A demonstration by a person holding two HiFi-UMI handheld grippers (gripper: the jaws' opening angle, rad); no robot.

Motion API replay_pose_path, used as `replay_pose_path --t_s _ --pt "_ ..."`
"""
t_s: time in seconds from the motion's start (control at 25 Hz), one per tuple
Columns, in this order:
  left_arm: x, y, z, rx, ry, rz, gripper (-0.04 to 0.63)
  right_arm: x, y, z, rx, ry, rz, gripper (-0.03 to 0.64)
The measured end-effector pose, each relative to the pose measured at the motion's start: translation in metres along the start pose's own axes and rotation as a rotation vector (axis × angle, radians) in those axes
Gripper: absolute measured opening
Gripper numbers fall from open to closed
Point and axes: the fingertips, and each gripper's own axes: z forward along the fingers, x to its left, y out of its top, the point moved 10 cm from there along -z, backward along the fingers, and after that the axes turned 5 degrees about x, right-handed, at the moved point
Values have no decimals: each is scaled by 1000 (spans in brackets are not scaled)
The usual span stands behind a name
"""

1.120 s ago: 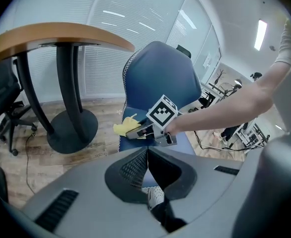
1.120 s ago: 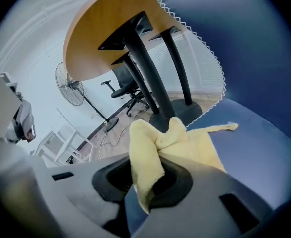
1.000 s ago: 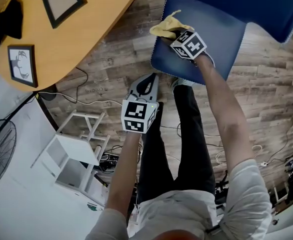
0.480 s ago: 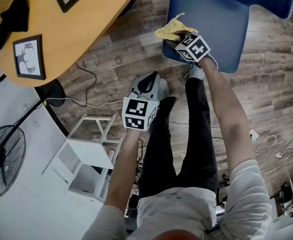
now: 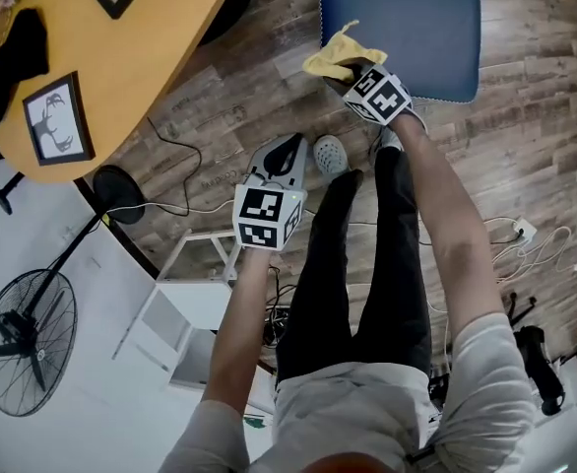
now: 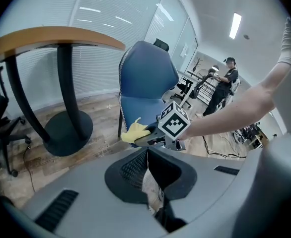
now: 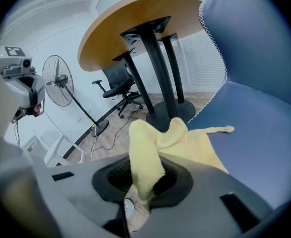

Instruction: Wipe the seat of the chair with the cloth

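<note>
Overhead first, from the head view: looking down on a blue padded chair seat (image 5: 416, 18), squarish with rounded corners and pale piping. Yellow fuzzy cloth (image 5: 330, 59) bunched at its near left corner, pinched in the closed fingers of the right gripper (image 5: 352, 75). Left gripper (image 5: 285, 158) held lower, over grey wood-plank floor (image 5: 525, 136), fingers pressed together on nothing. Round orange-wood bench (image 5: 121, 57) to the left, carrying a black-framed picture (image 5: 52, 116). Also around: standing fan (image 5: 21, 328), white open rack (image 5: 185, 299), loose cables (image 5: 535, 239) on the floor.

Next, left gripper view: grey shell, mesh-lined fingers (image 6: 135, 170) shut, empty. Beyond them the right gripper with the cloth at the front edge of the chair (image 6: 145, 78), curved blue back upright behind. Bench on dark legs and a round black base (image 6: 68, 130) just left of the chair. Another person (image 6: 225, 88) standing far back.

Lastly, right gripper view: terry cloth clamped between the fingers, rest spread flat on smooth blue seat fabric, one thin corner poking out. Zigzag white stitching (image 7: 215, 48) along the chair edge. Bench, fan, black office chair (image 7: 118, 86) behind; left gripper at far left.
</note>
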Motion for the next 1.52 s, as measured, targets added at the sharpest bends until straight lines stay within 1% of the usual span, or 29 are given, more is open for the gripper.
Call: replay_pose_path --t_s 0.2,0.4,0.56,0.64,0.72,0.8,0.84,0.92,1.0,1.08,1.16,1.2,1.36,1.52 --pt "3 -7 5 0 -34 9 26 22 -22 0 -45 -29 99 71" --pt "5 -13 14 6 -41 -5 26 33 -34 2 -128 -67 182 71" --pt "2 -25 16 34 -57 27 26 36 -38 0 -173 -110 222 71" --pt "2 -31 16 46 -57 27 26 40 -40 3 -133 -109 196 71" --pt "2 -36 18 50 -53 24 26 46 -50 9 -21 -101 164 71" --pt "1 -38 21 48 -50 22 26 52 -78 15 99 -107 204 72" --pt "1 -39 23 43 -49 18 26 56 -96 15 138 -123 238 72" --pt "-3 -39 23 30 -49 9 26 68 -133 6 177 -162 272 71" --pt "-8 -40 22 19 -52 7 26 87 -167 -8 191 -185 289 71" --pt "-14 -40 19 9 -52 9 26 105 -194 -26 196 -200 347 72" --pt "-21 -39 13 0 -48 5 26 121 -212 -48 192 -226 399 71" --pt "-25 -38 10 -3 -46 3 26 130 -218 -58 185 -238 407 71" --pt "-49 -29 -6 -28 -38 8 26 159 -224 -100 150 -279 370 72" --pt "-82 -6 -29 -64 -24 30 26 182 -204 -153 112 -284 357 72"
